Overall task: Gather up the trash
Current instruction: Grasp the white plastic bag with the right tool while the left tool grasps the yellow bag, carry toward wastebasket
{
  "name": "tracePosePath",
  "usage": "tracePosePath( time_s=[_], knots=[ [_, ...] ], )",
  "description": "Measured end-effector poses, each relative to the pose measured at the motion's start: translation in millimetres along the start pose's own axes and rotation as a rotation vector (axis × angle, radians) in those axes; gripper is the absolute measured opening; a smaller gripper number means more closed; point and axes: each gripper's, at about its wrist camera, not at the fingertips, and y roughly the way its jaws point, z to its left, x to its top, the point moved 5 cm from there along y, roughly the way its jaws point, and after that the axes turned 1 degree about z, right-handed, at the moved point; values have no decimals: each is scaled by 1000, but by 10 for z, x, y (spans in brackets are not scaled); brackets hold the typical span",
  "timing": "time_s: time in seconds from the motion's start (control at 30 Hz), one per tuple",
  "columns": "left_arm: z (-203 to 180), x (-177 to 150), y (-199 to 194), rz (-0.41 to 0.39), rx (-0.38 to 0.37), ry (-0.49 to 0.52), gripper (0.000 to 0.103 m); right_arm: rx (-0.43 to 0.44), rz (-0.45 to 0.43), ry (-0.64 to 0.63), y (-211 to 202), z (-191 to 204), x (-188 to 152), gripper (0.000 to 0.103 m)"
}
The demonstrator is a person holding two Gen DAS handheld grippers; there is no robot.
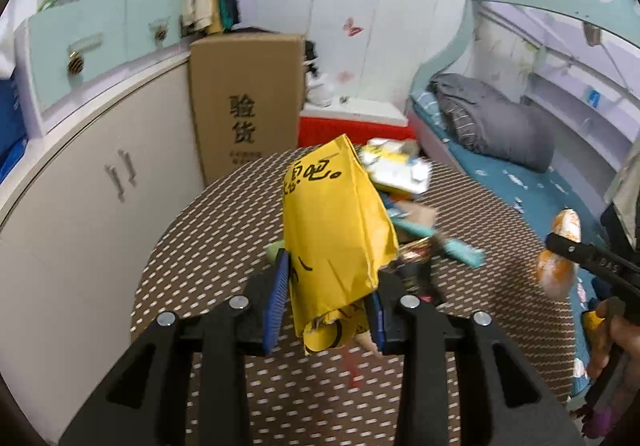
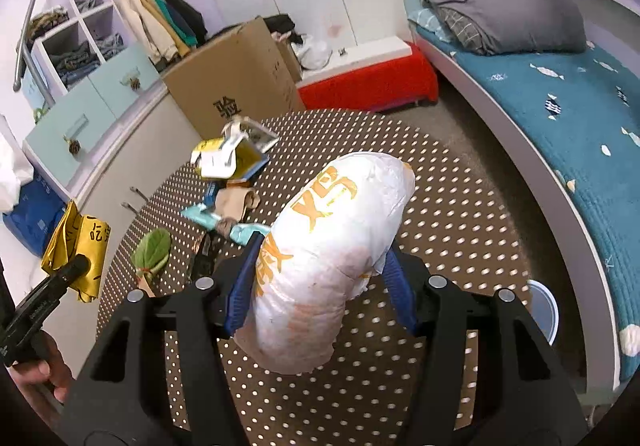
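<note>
My left gripper (image 1: 326, 286) is shut on a crumpled yellow paper bag (image 1: 332, 226) with black characters, held above the round dotted brown table (image 1: 224, 230). The same bag shows at the left of the right wrist view (image 2: 78, 246). My right gripper (image 2: 320, 270) is shut on a crumpled white bag with orange print (image 2: 332, 246), also above the table; it shows at the right edge of the left wrist view (image 1: 558, 258). Loose trash lies on the table: yellow-white wrappers (image 2: 230, 156), a teal wrapper (image 2: 224, 224), a green leaf (image 2: 150, 250).
A cardboard box (image 1: 244, 102) stands behind the table, beside white cabinets (image 1: 80, 182). A red bench (image 2: 368, 86) is at the back. A bed with a teal cover (image 2: 560, 118) runs along the right. A blue-rimmed bin (image 2: 544, 310) sits by the table's right edge.
</note>
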Motion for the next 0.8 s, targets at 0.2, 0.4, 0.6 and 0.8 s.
tracePosePath(
  time_s=[0.2, 0.4, 0.6, 0.8],
  knots=[
    [-635, 209, -18, -31, -79, 83, 34, -15, -57, 26, -273, -367, 132, 57],
    [-1505, 321, 79, -26, -193, 183, 34, -75, -113, 82, -592, -937, 199, 57],
    [-2367, 275, 227, -2, -288, 285, 34, -187, -128, 198, -825, -1851, 108, 57],
    [-3172, 115, 412, 51, -386, 370, 34, -287, -25, 346, -614, -2777, -281, 58]
  ],
)
